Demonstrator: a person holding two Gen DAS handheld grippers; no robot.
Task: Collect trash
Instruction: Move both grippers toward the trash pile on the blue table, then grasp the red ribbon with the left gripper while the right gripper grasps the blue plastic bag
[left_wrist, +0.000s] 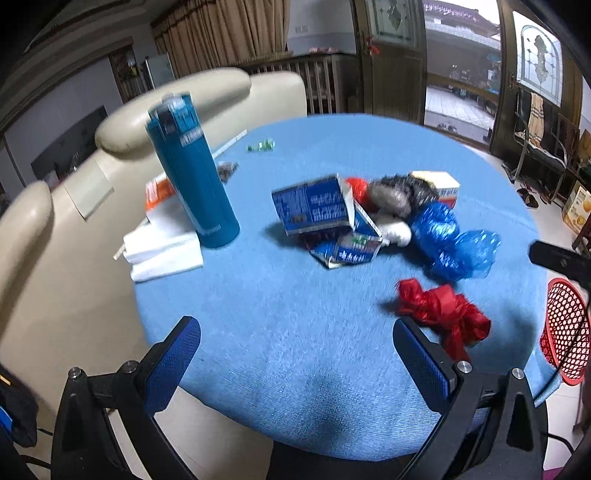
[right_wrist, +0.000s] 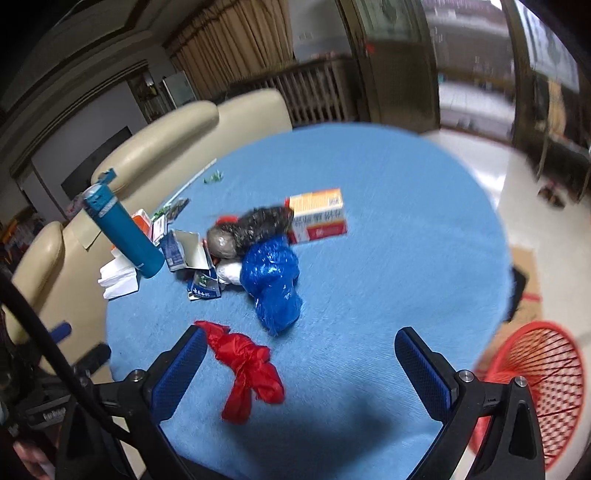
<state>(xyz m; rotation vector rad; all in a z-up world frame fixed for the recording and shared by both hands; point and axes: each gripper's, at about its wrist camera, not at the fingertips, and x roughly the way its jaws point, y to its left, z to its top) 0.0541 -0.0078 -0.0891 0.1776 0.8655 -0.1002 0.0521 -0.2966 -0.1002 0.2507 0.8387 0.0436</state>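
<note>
Trash lies on a round blue table: a crumpled red bag, a crumpled blue bag, a torn blue carton, a grey-black bundle and an orange-and-white box. My left gripper is open and empty over the table's near edge, left of the red bag. My right gripper is open and empty, with the red bag by its left finger. A red mesh basket stands beside the table at the right.
A tall teal bottle stands at the table's left by folded white napkins. A small green wrapper lies at the far side. Cream chairs stand to the left.
</note>
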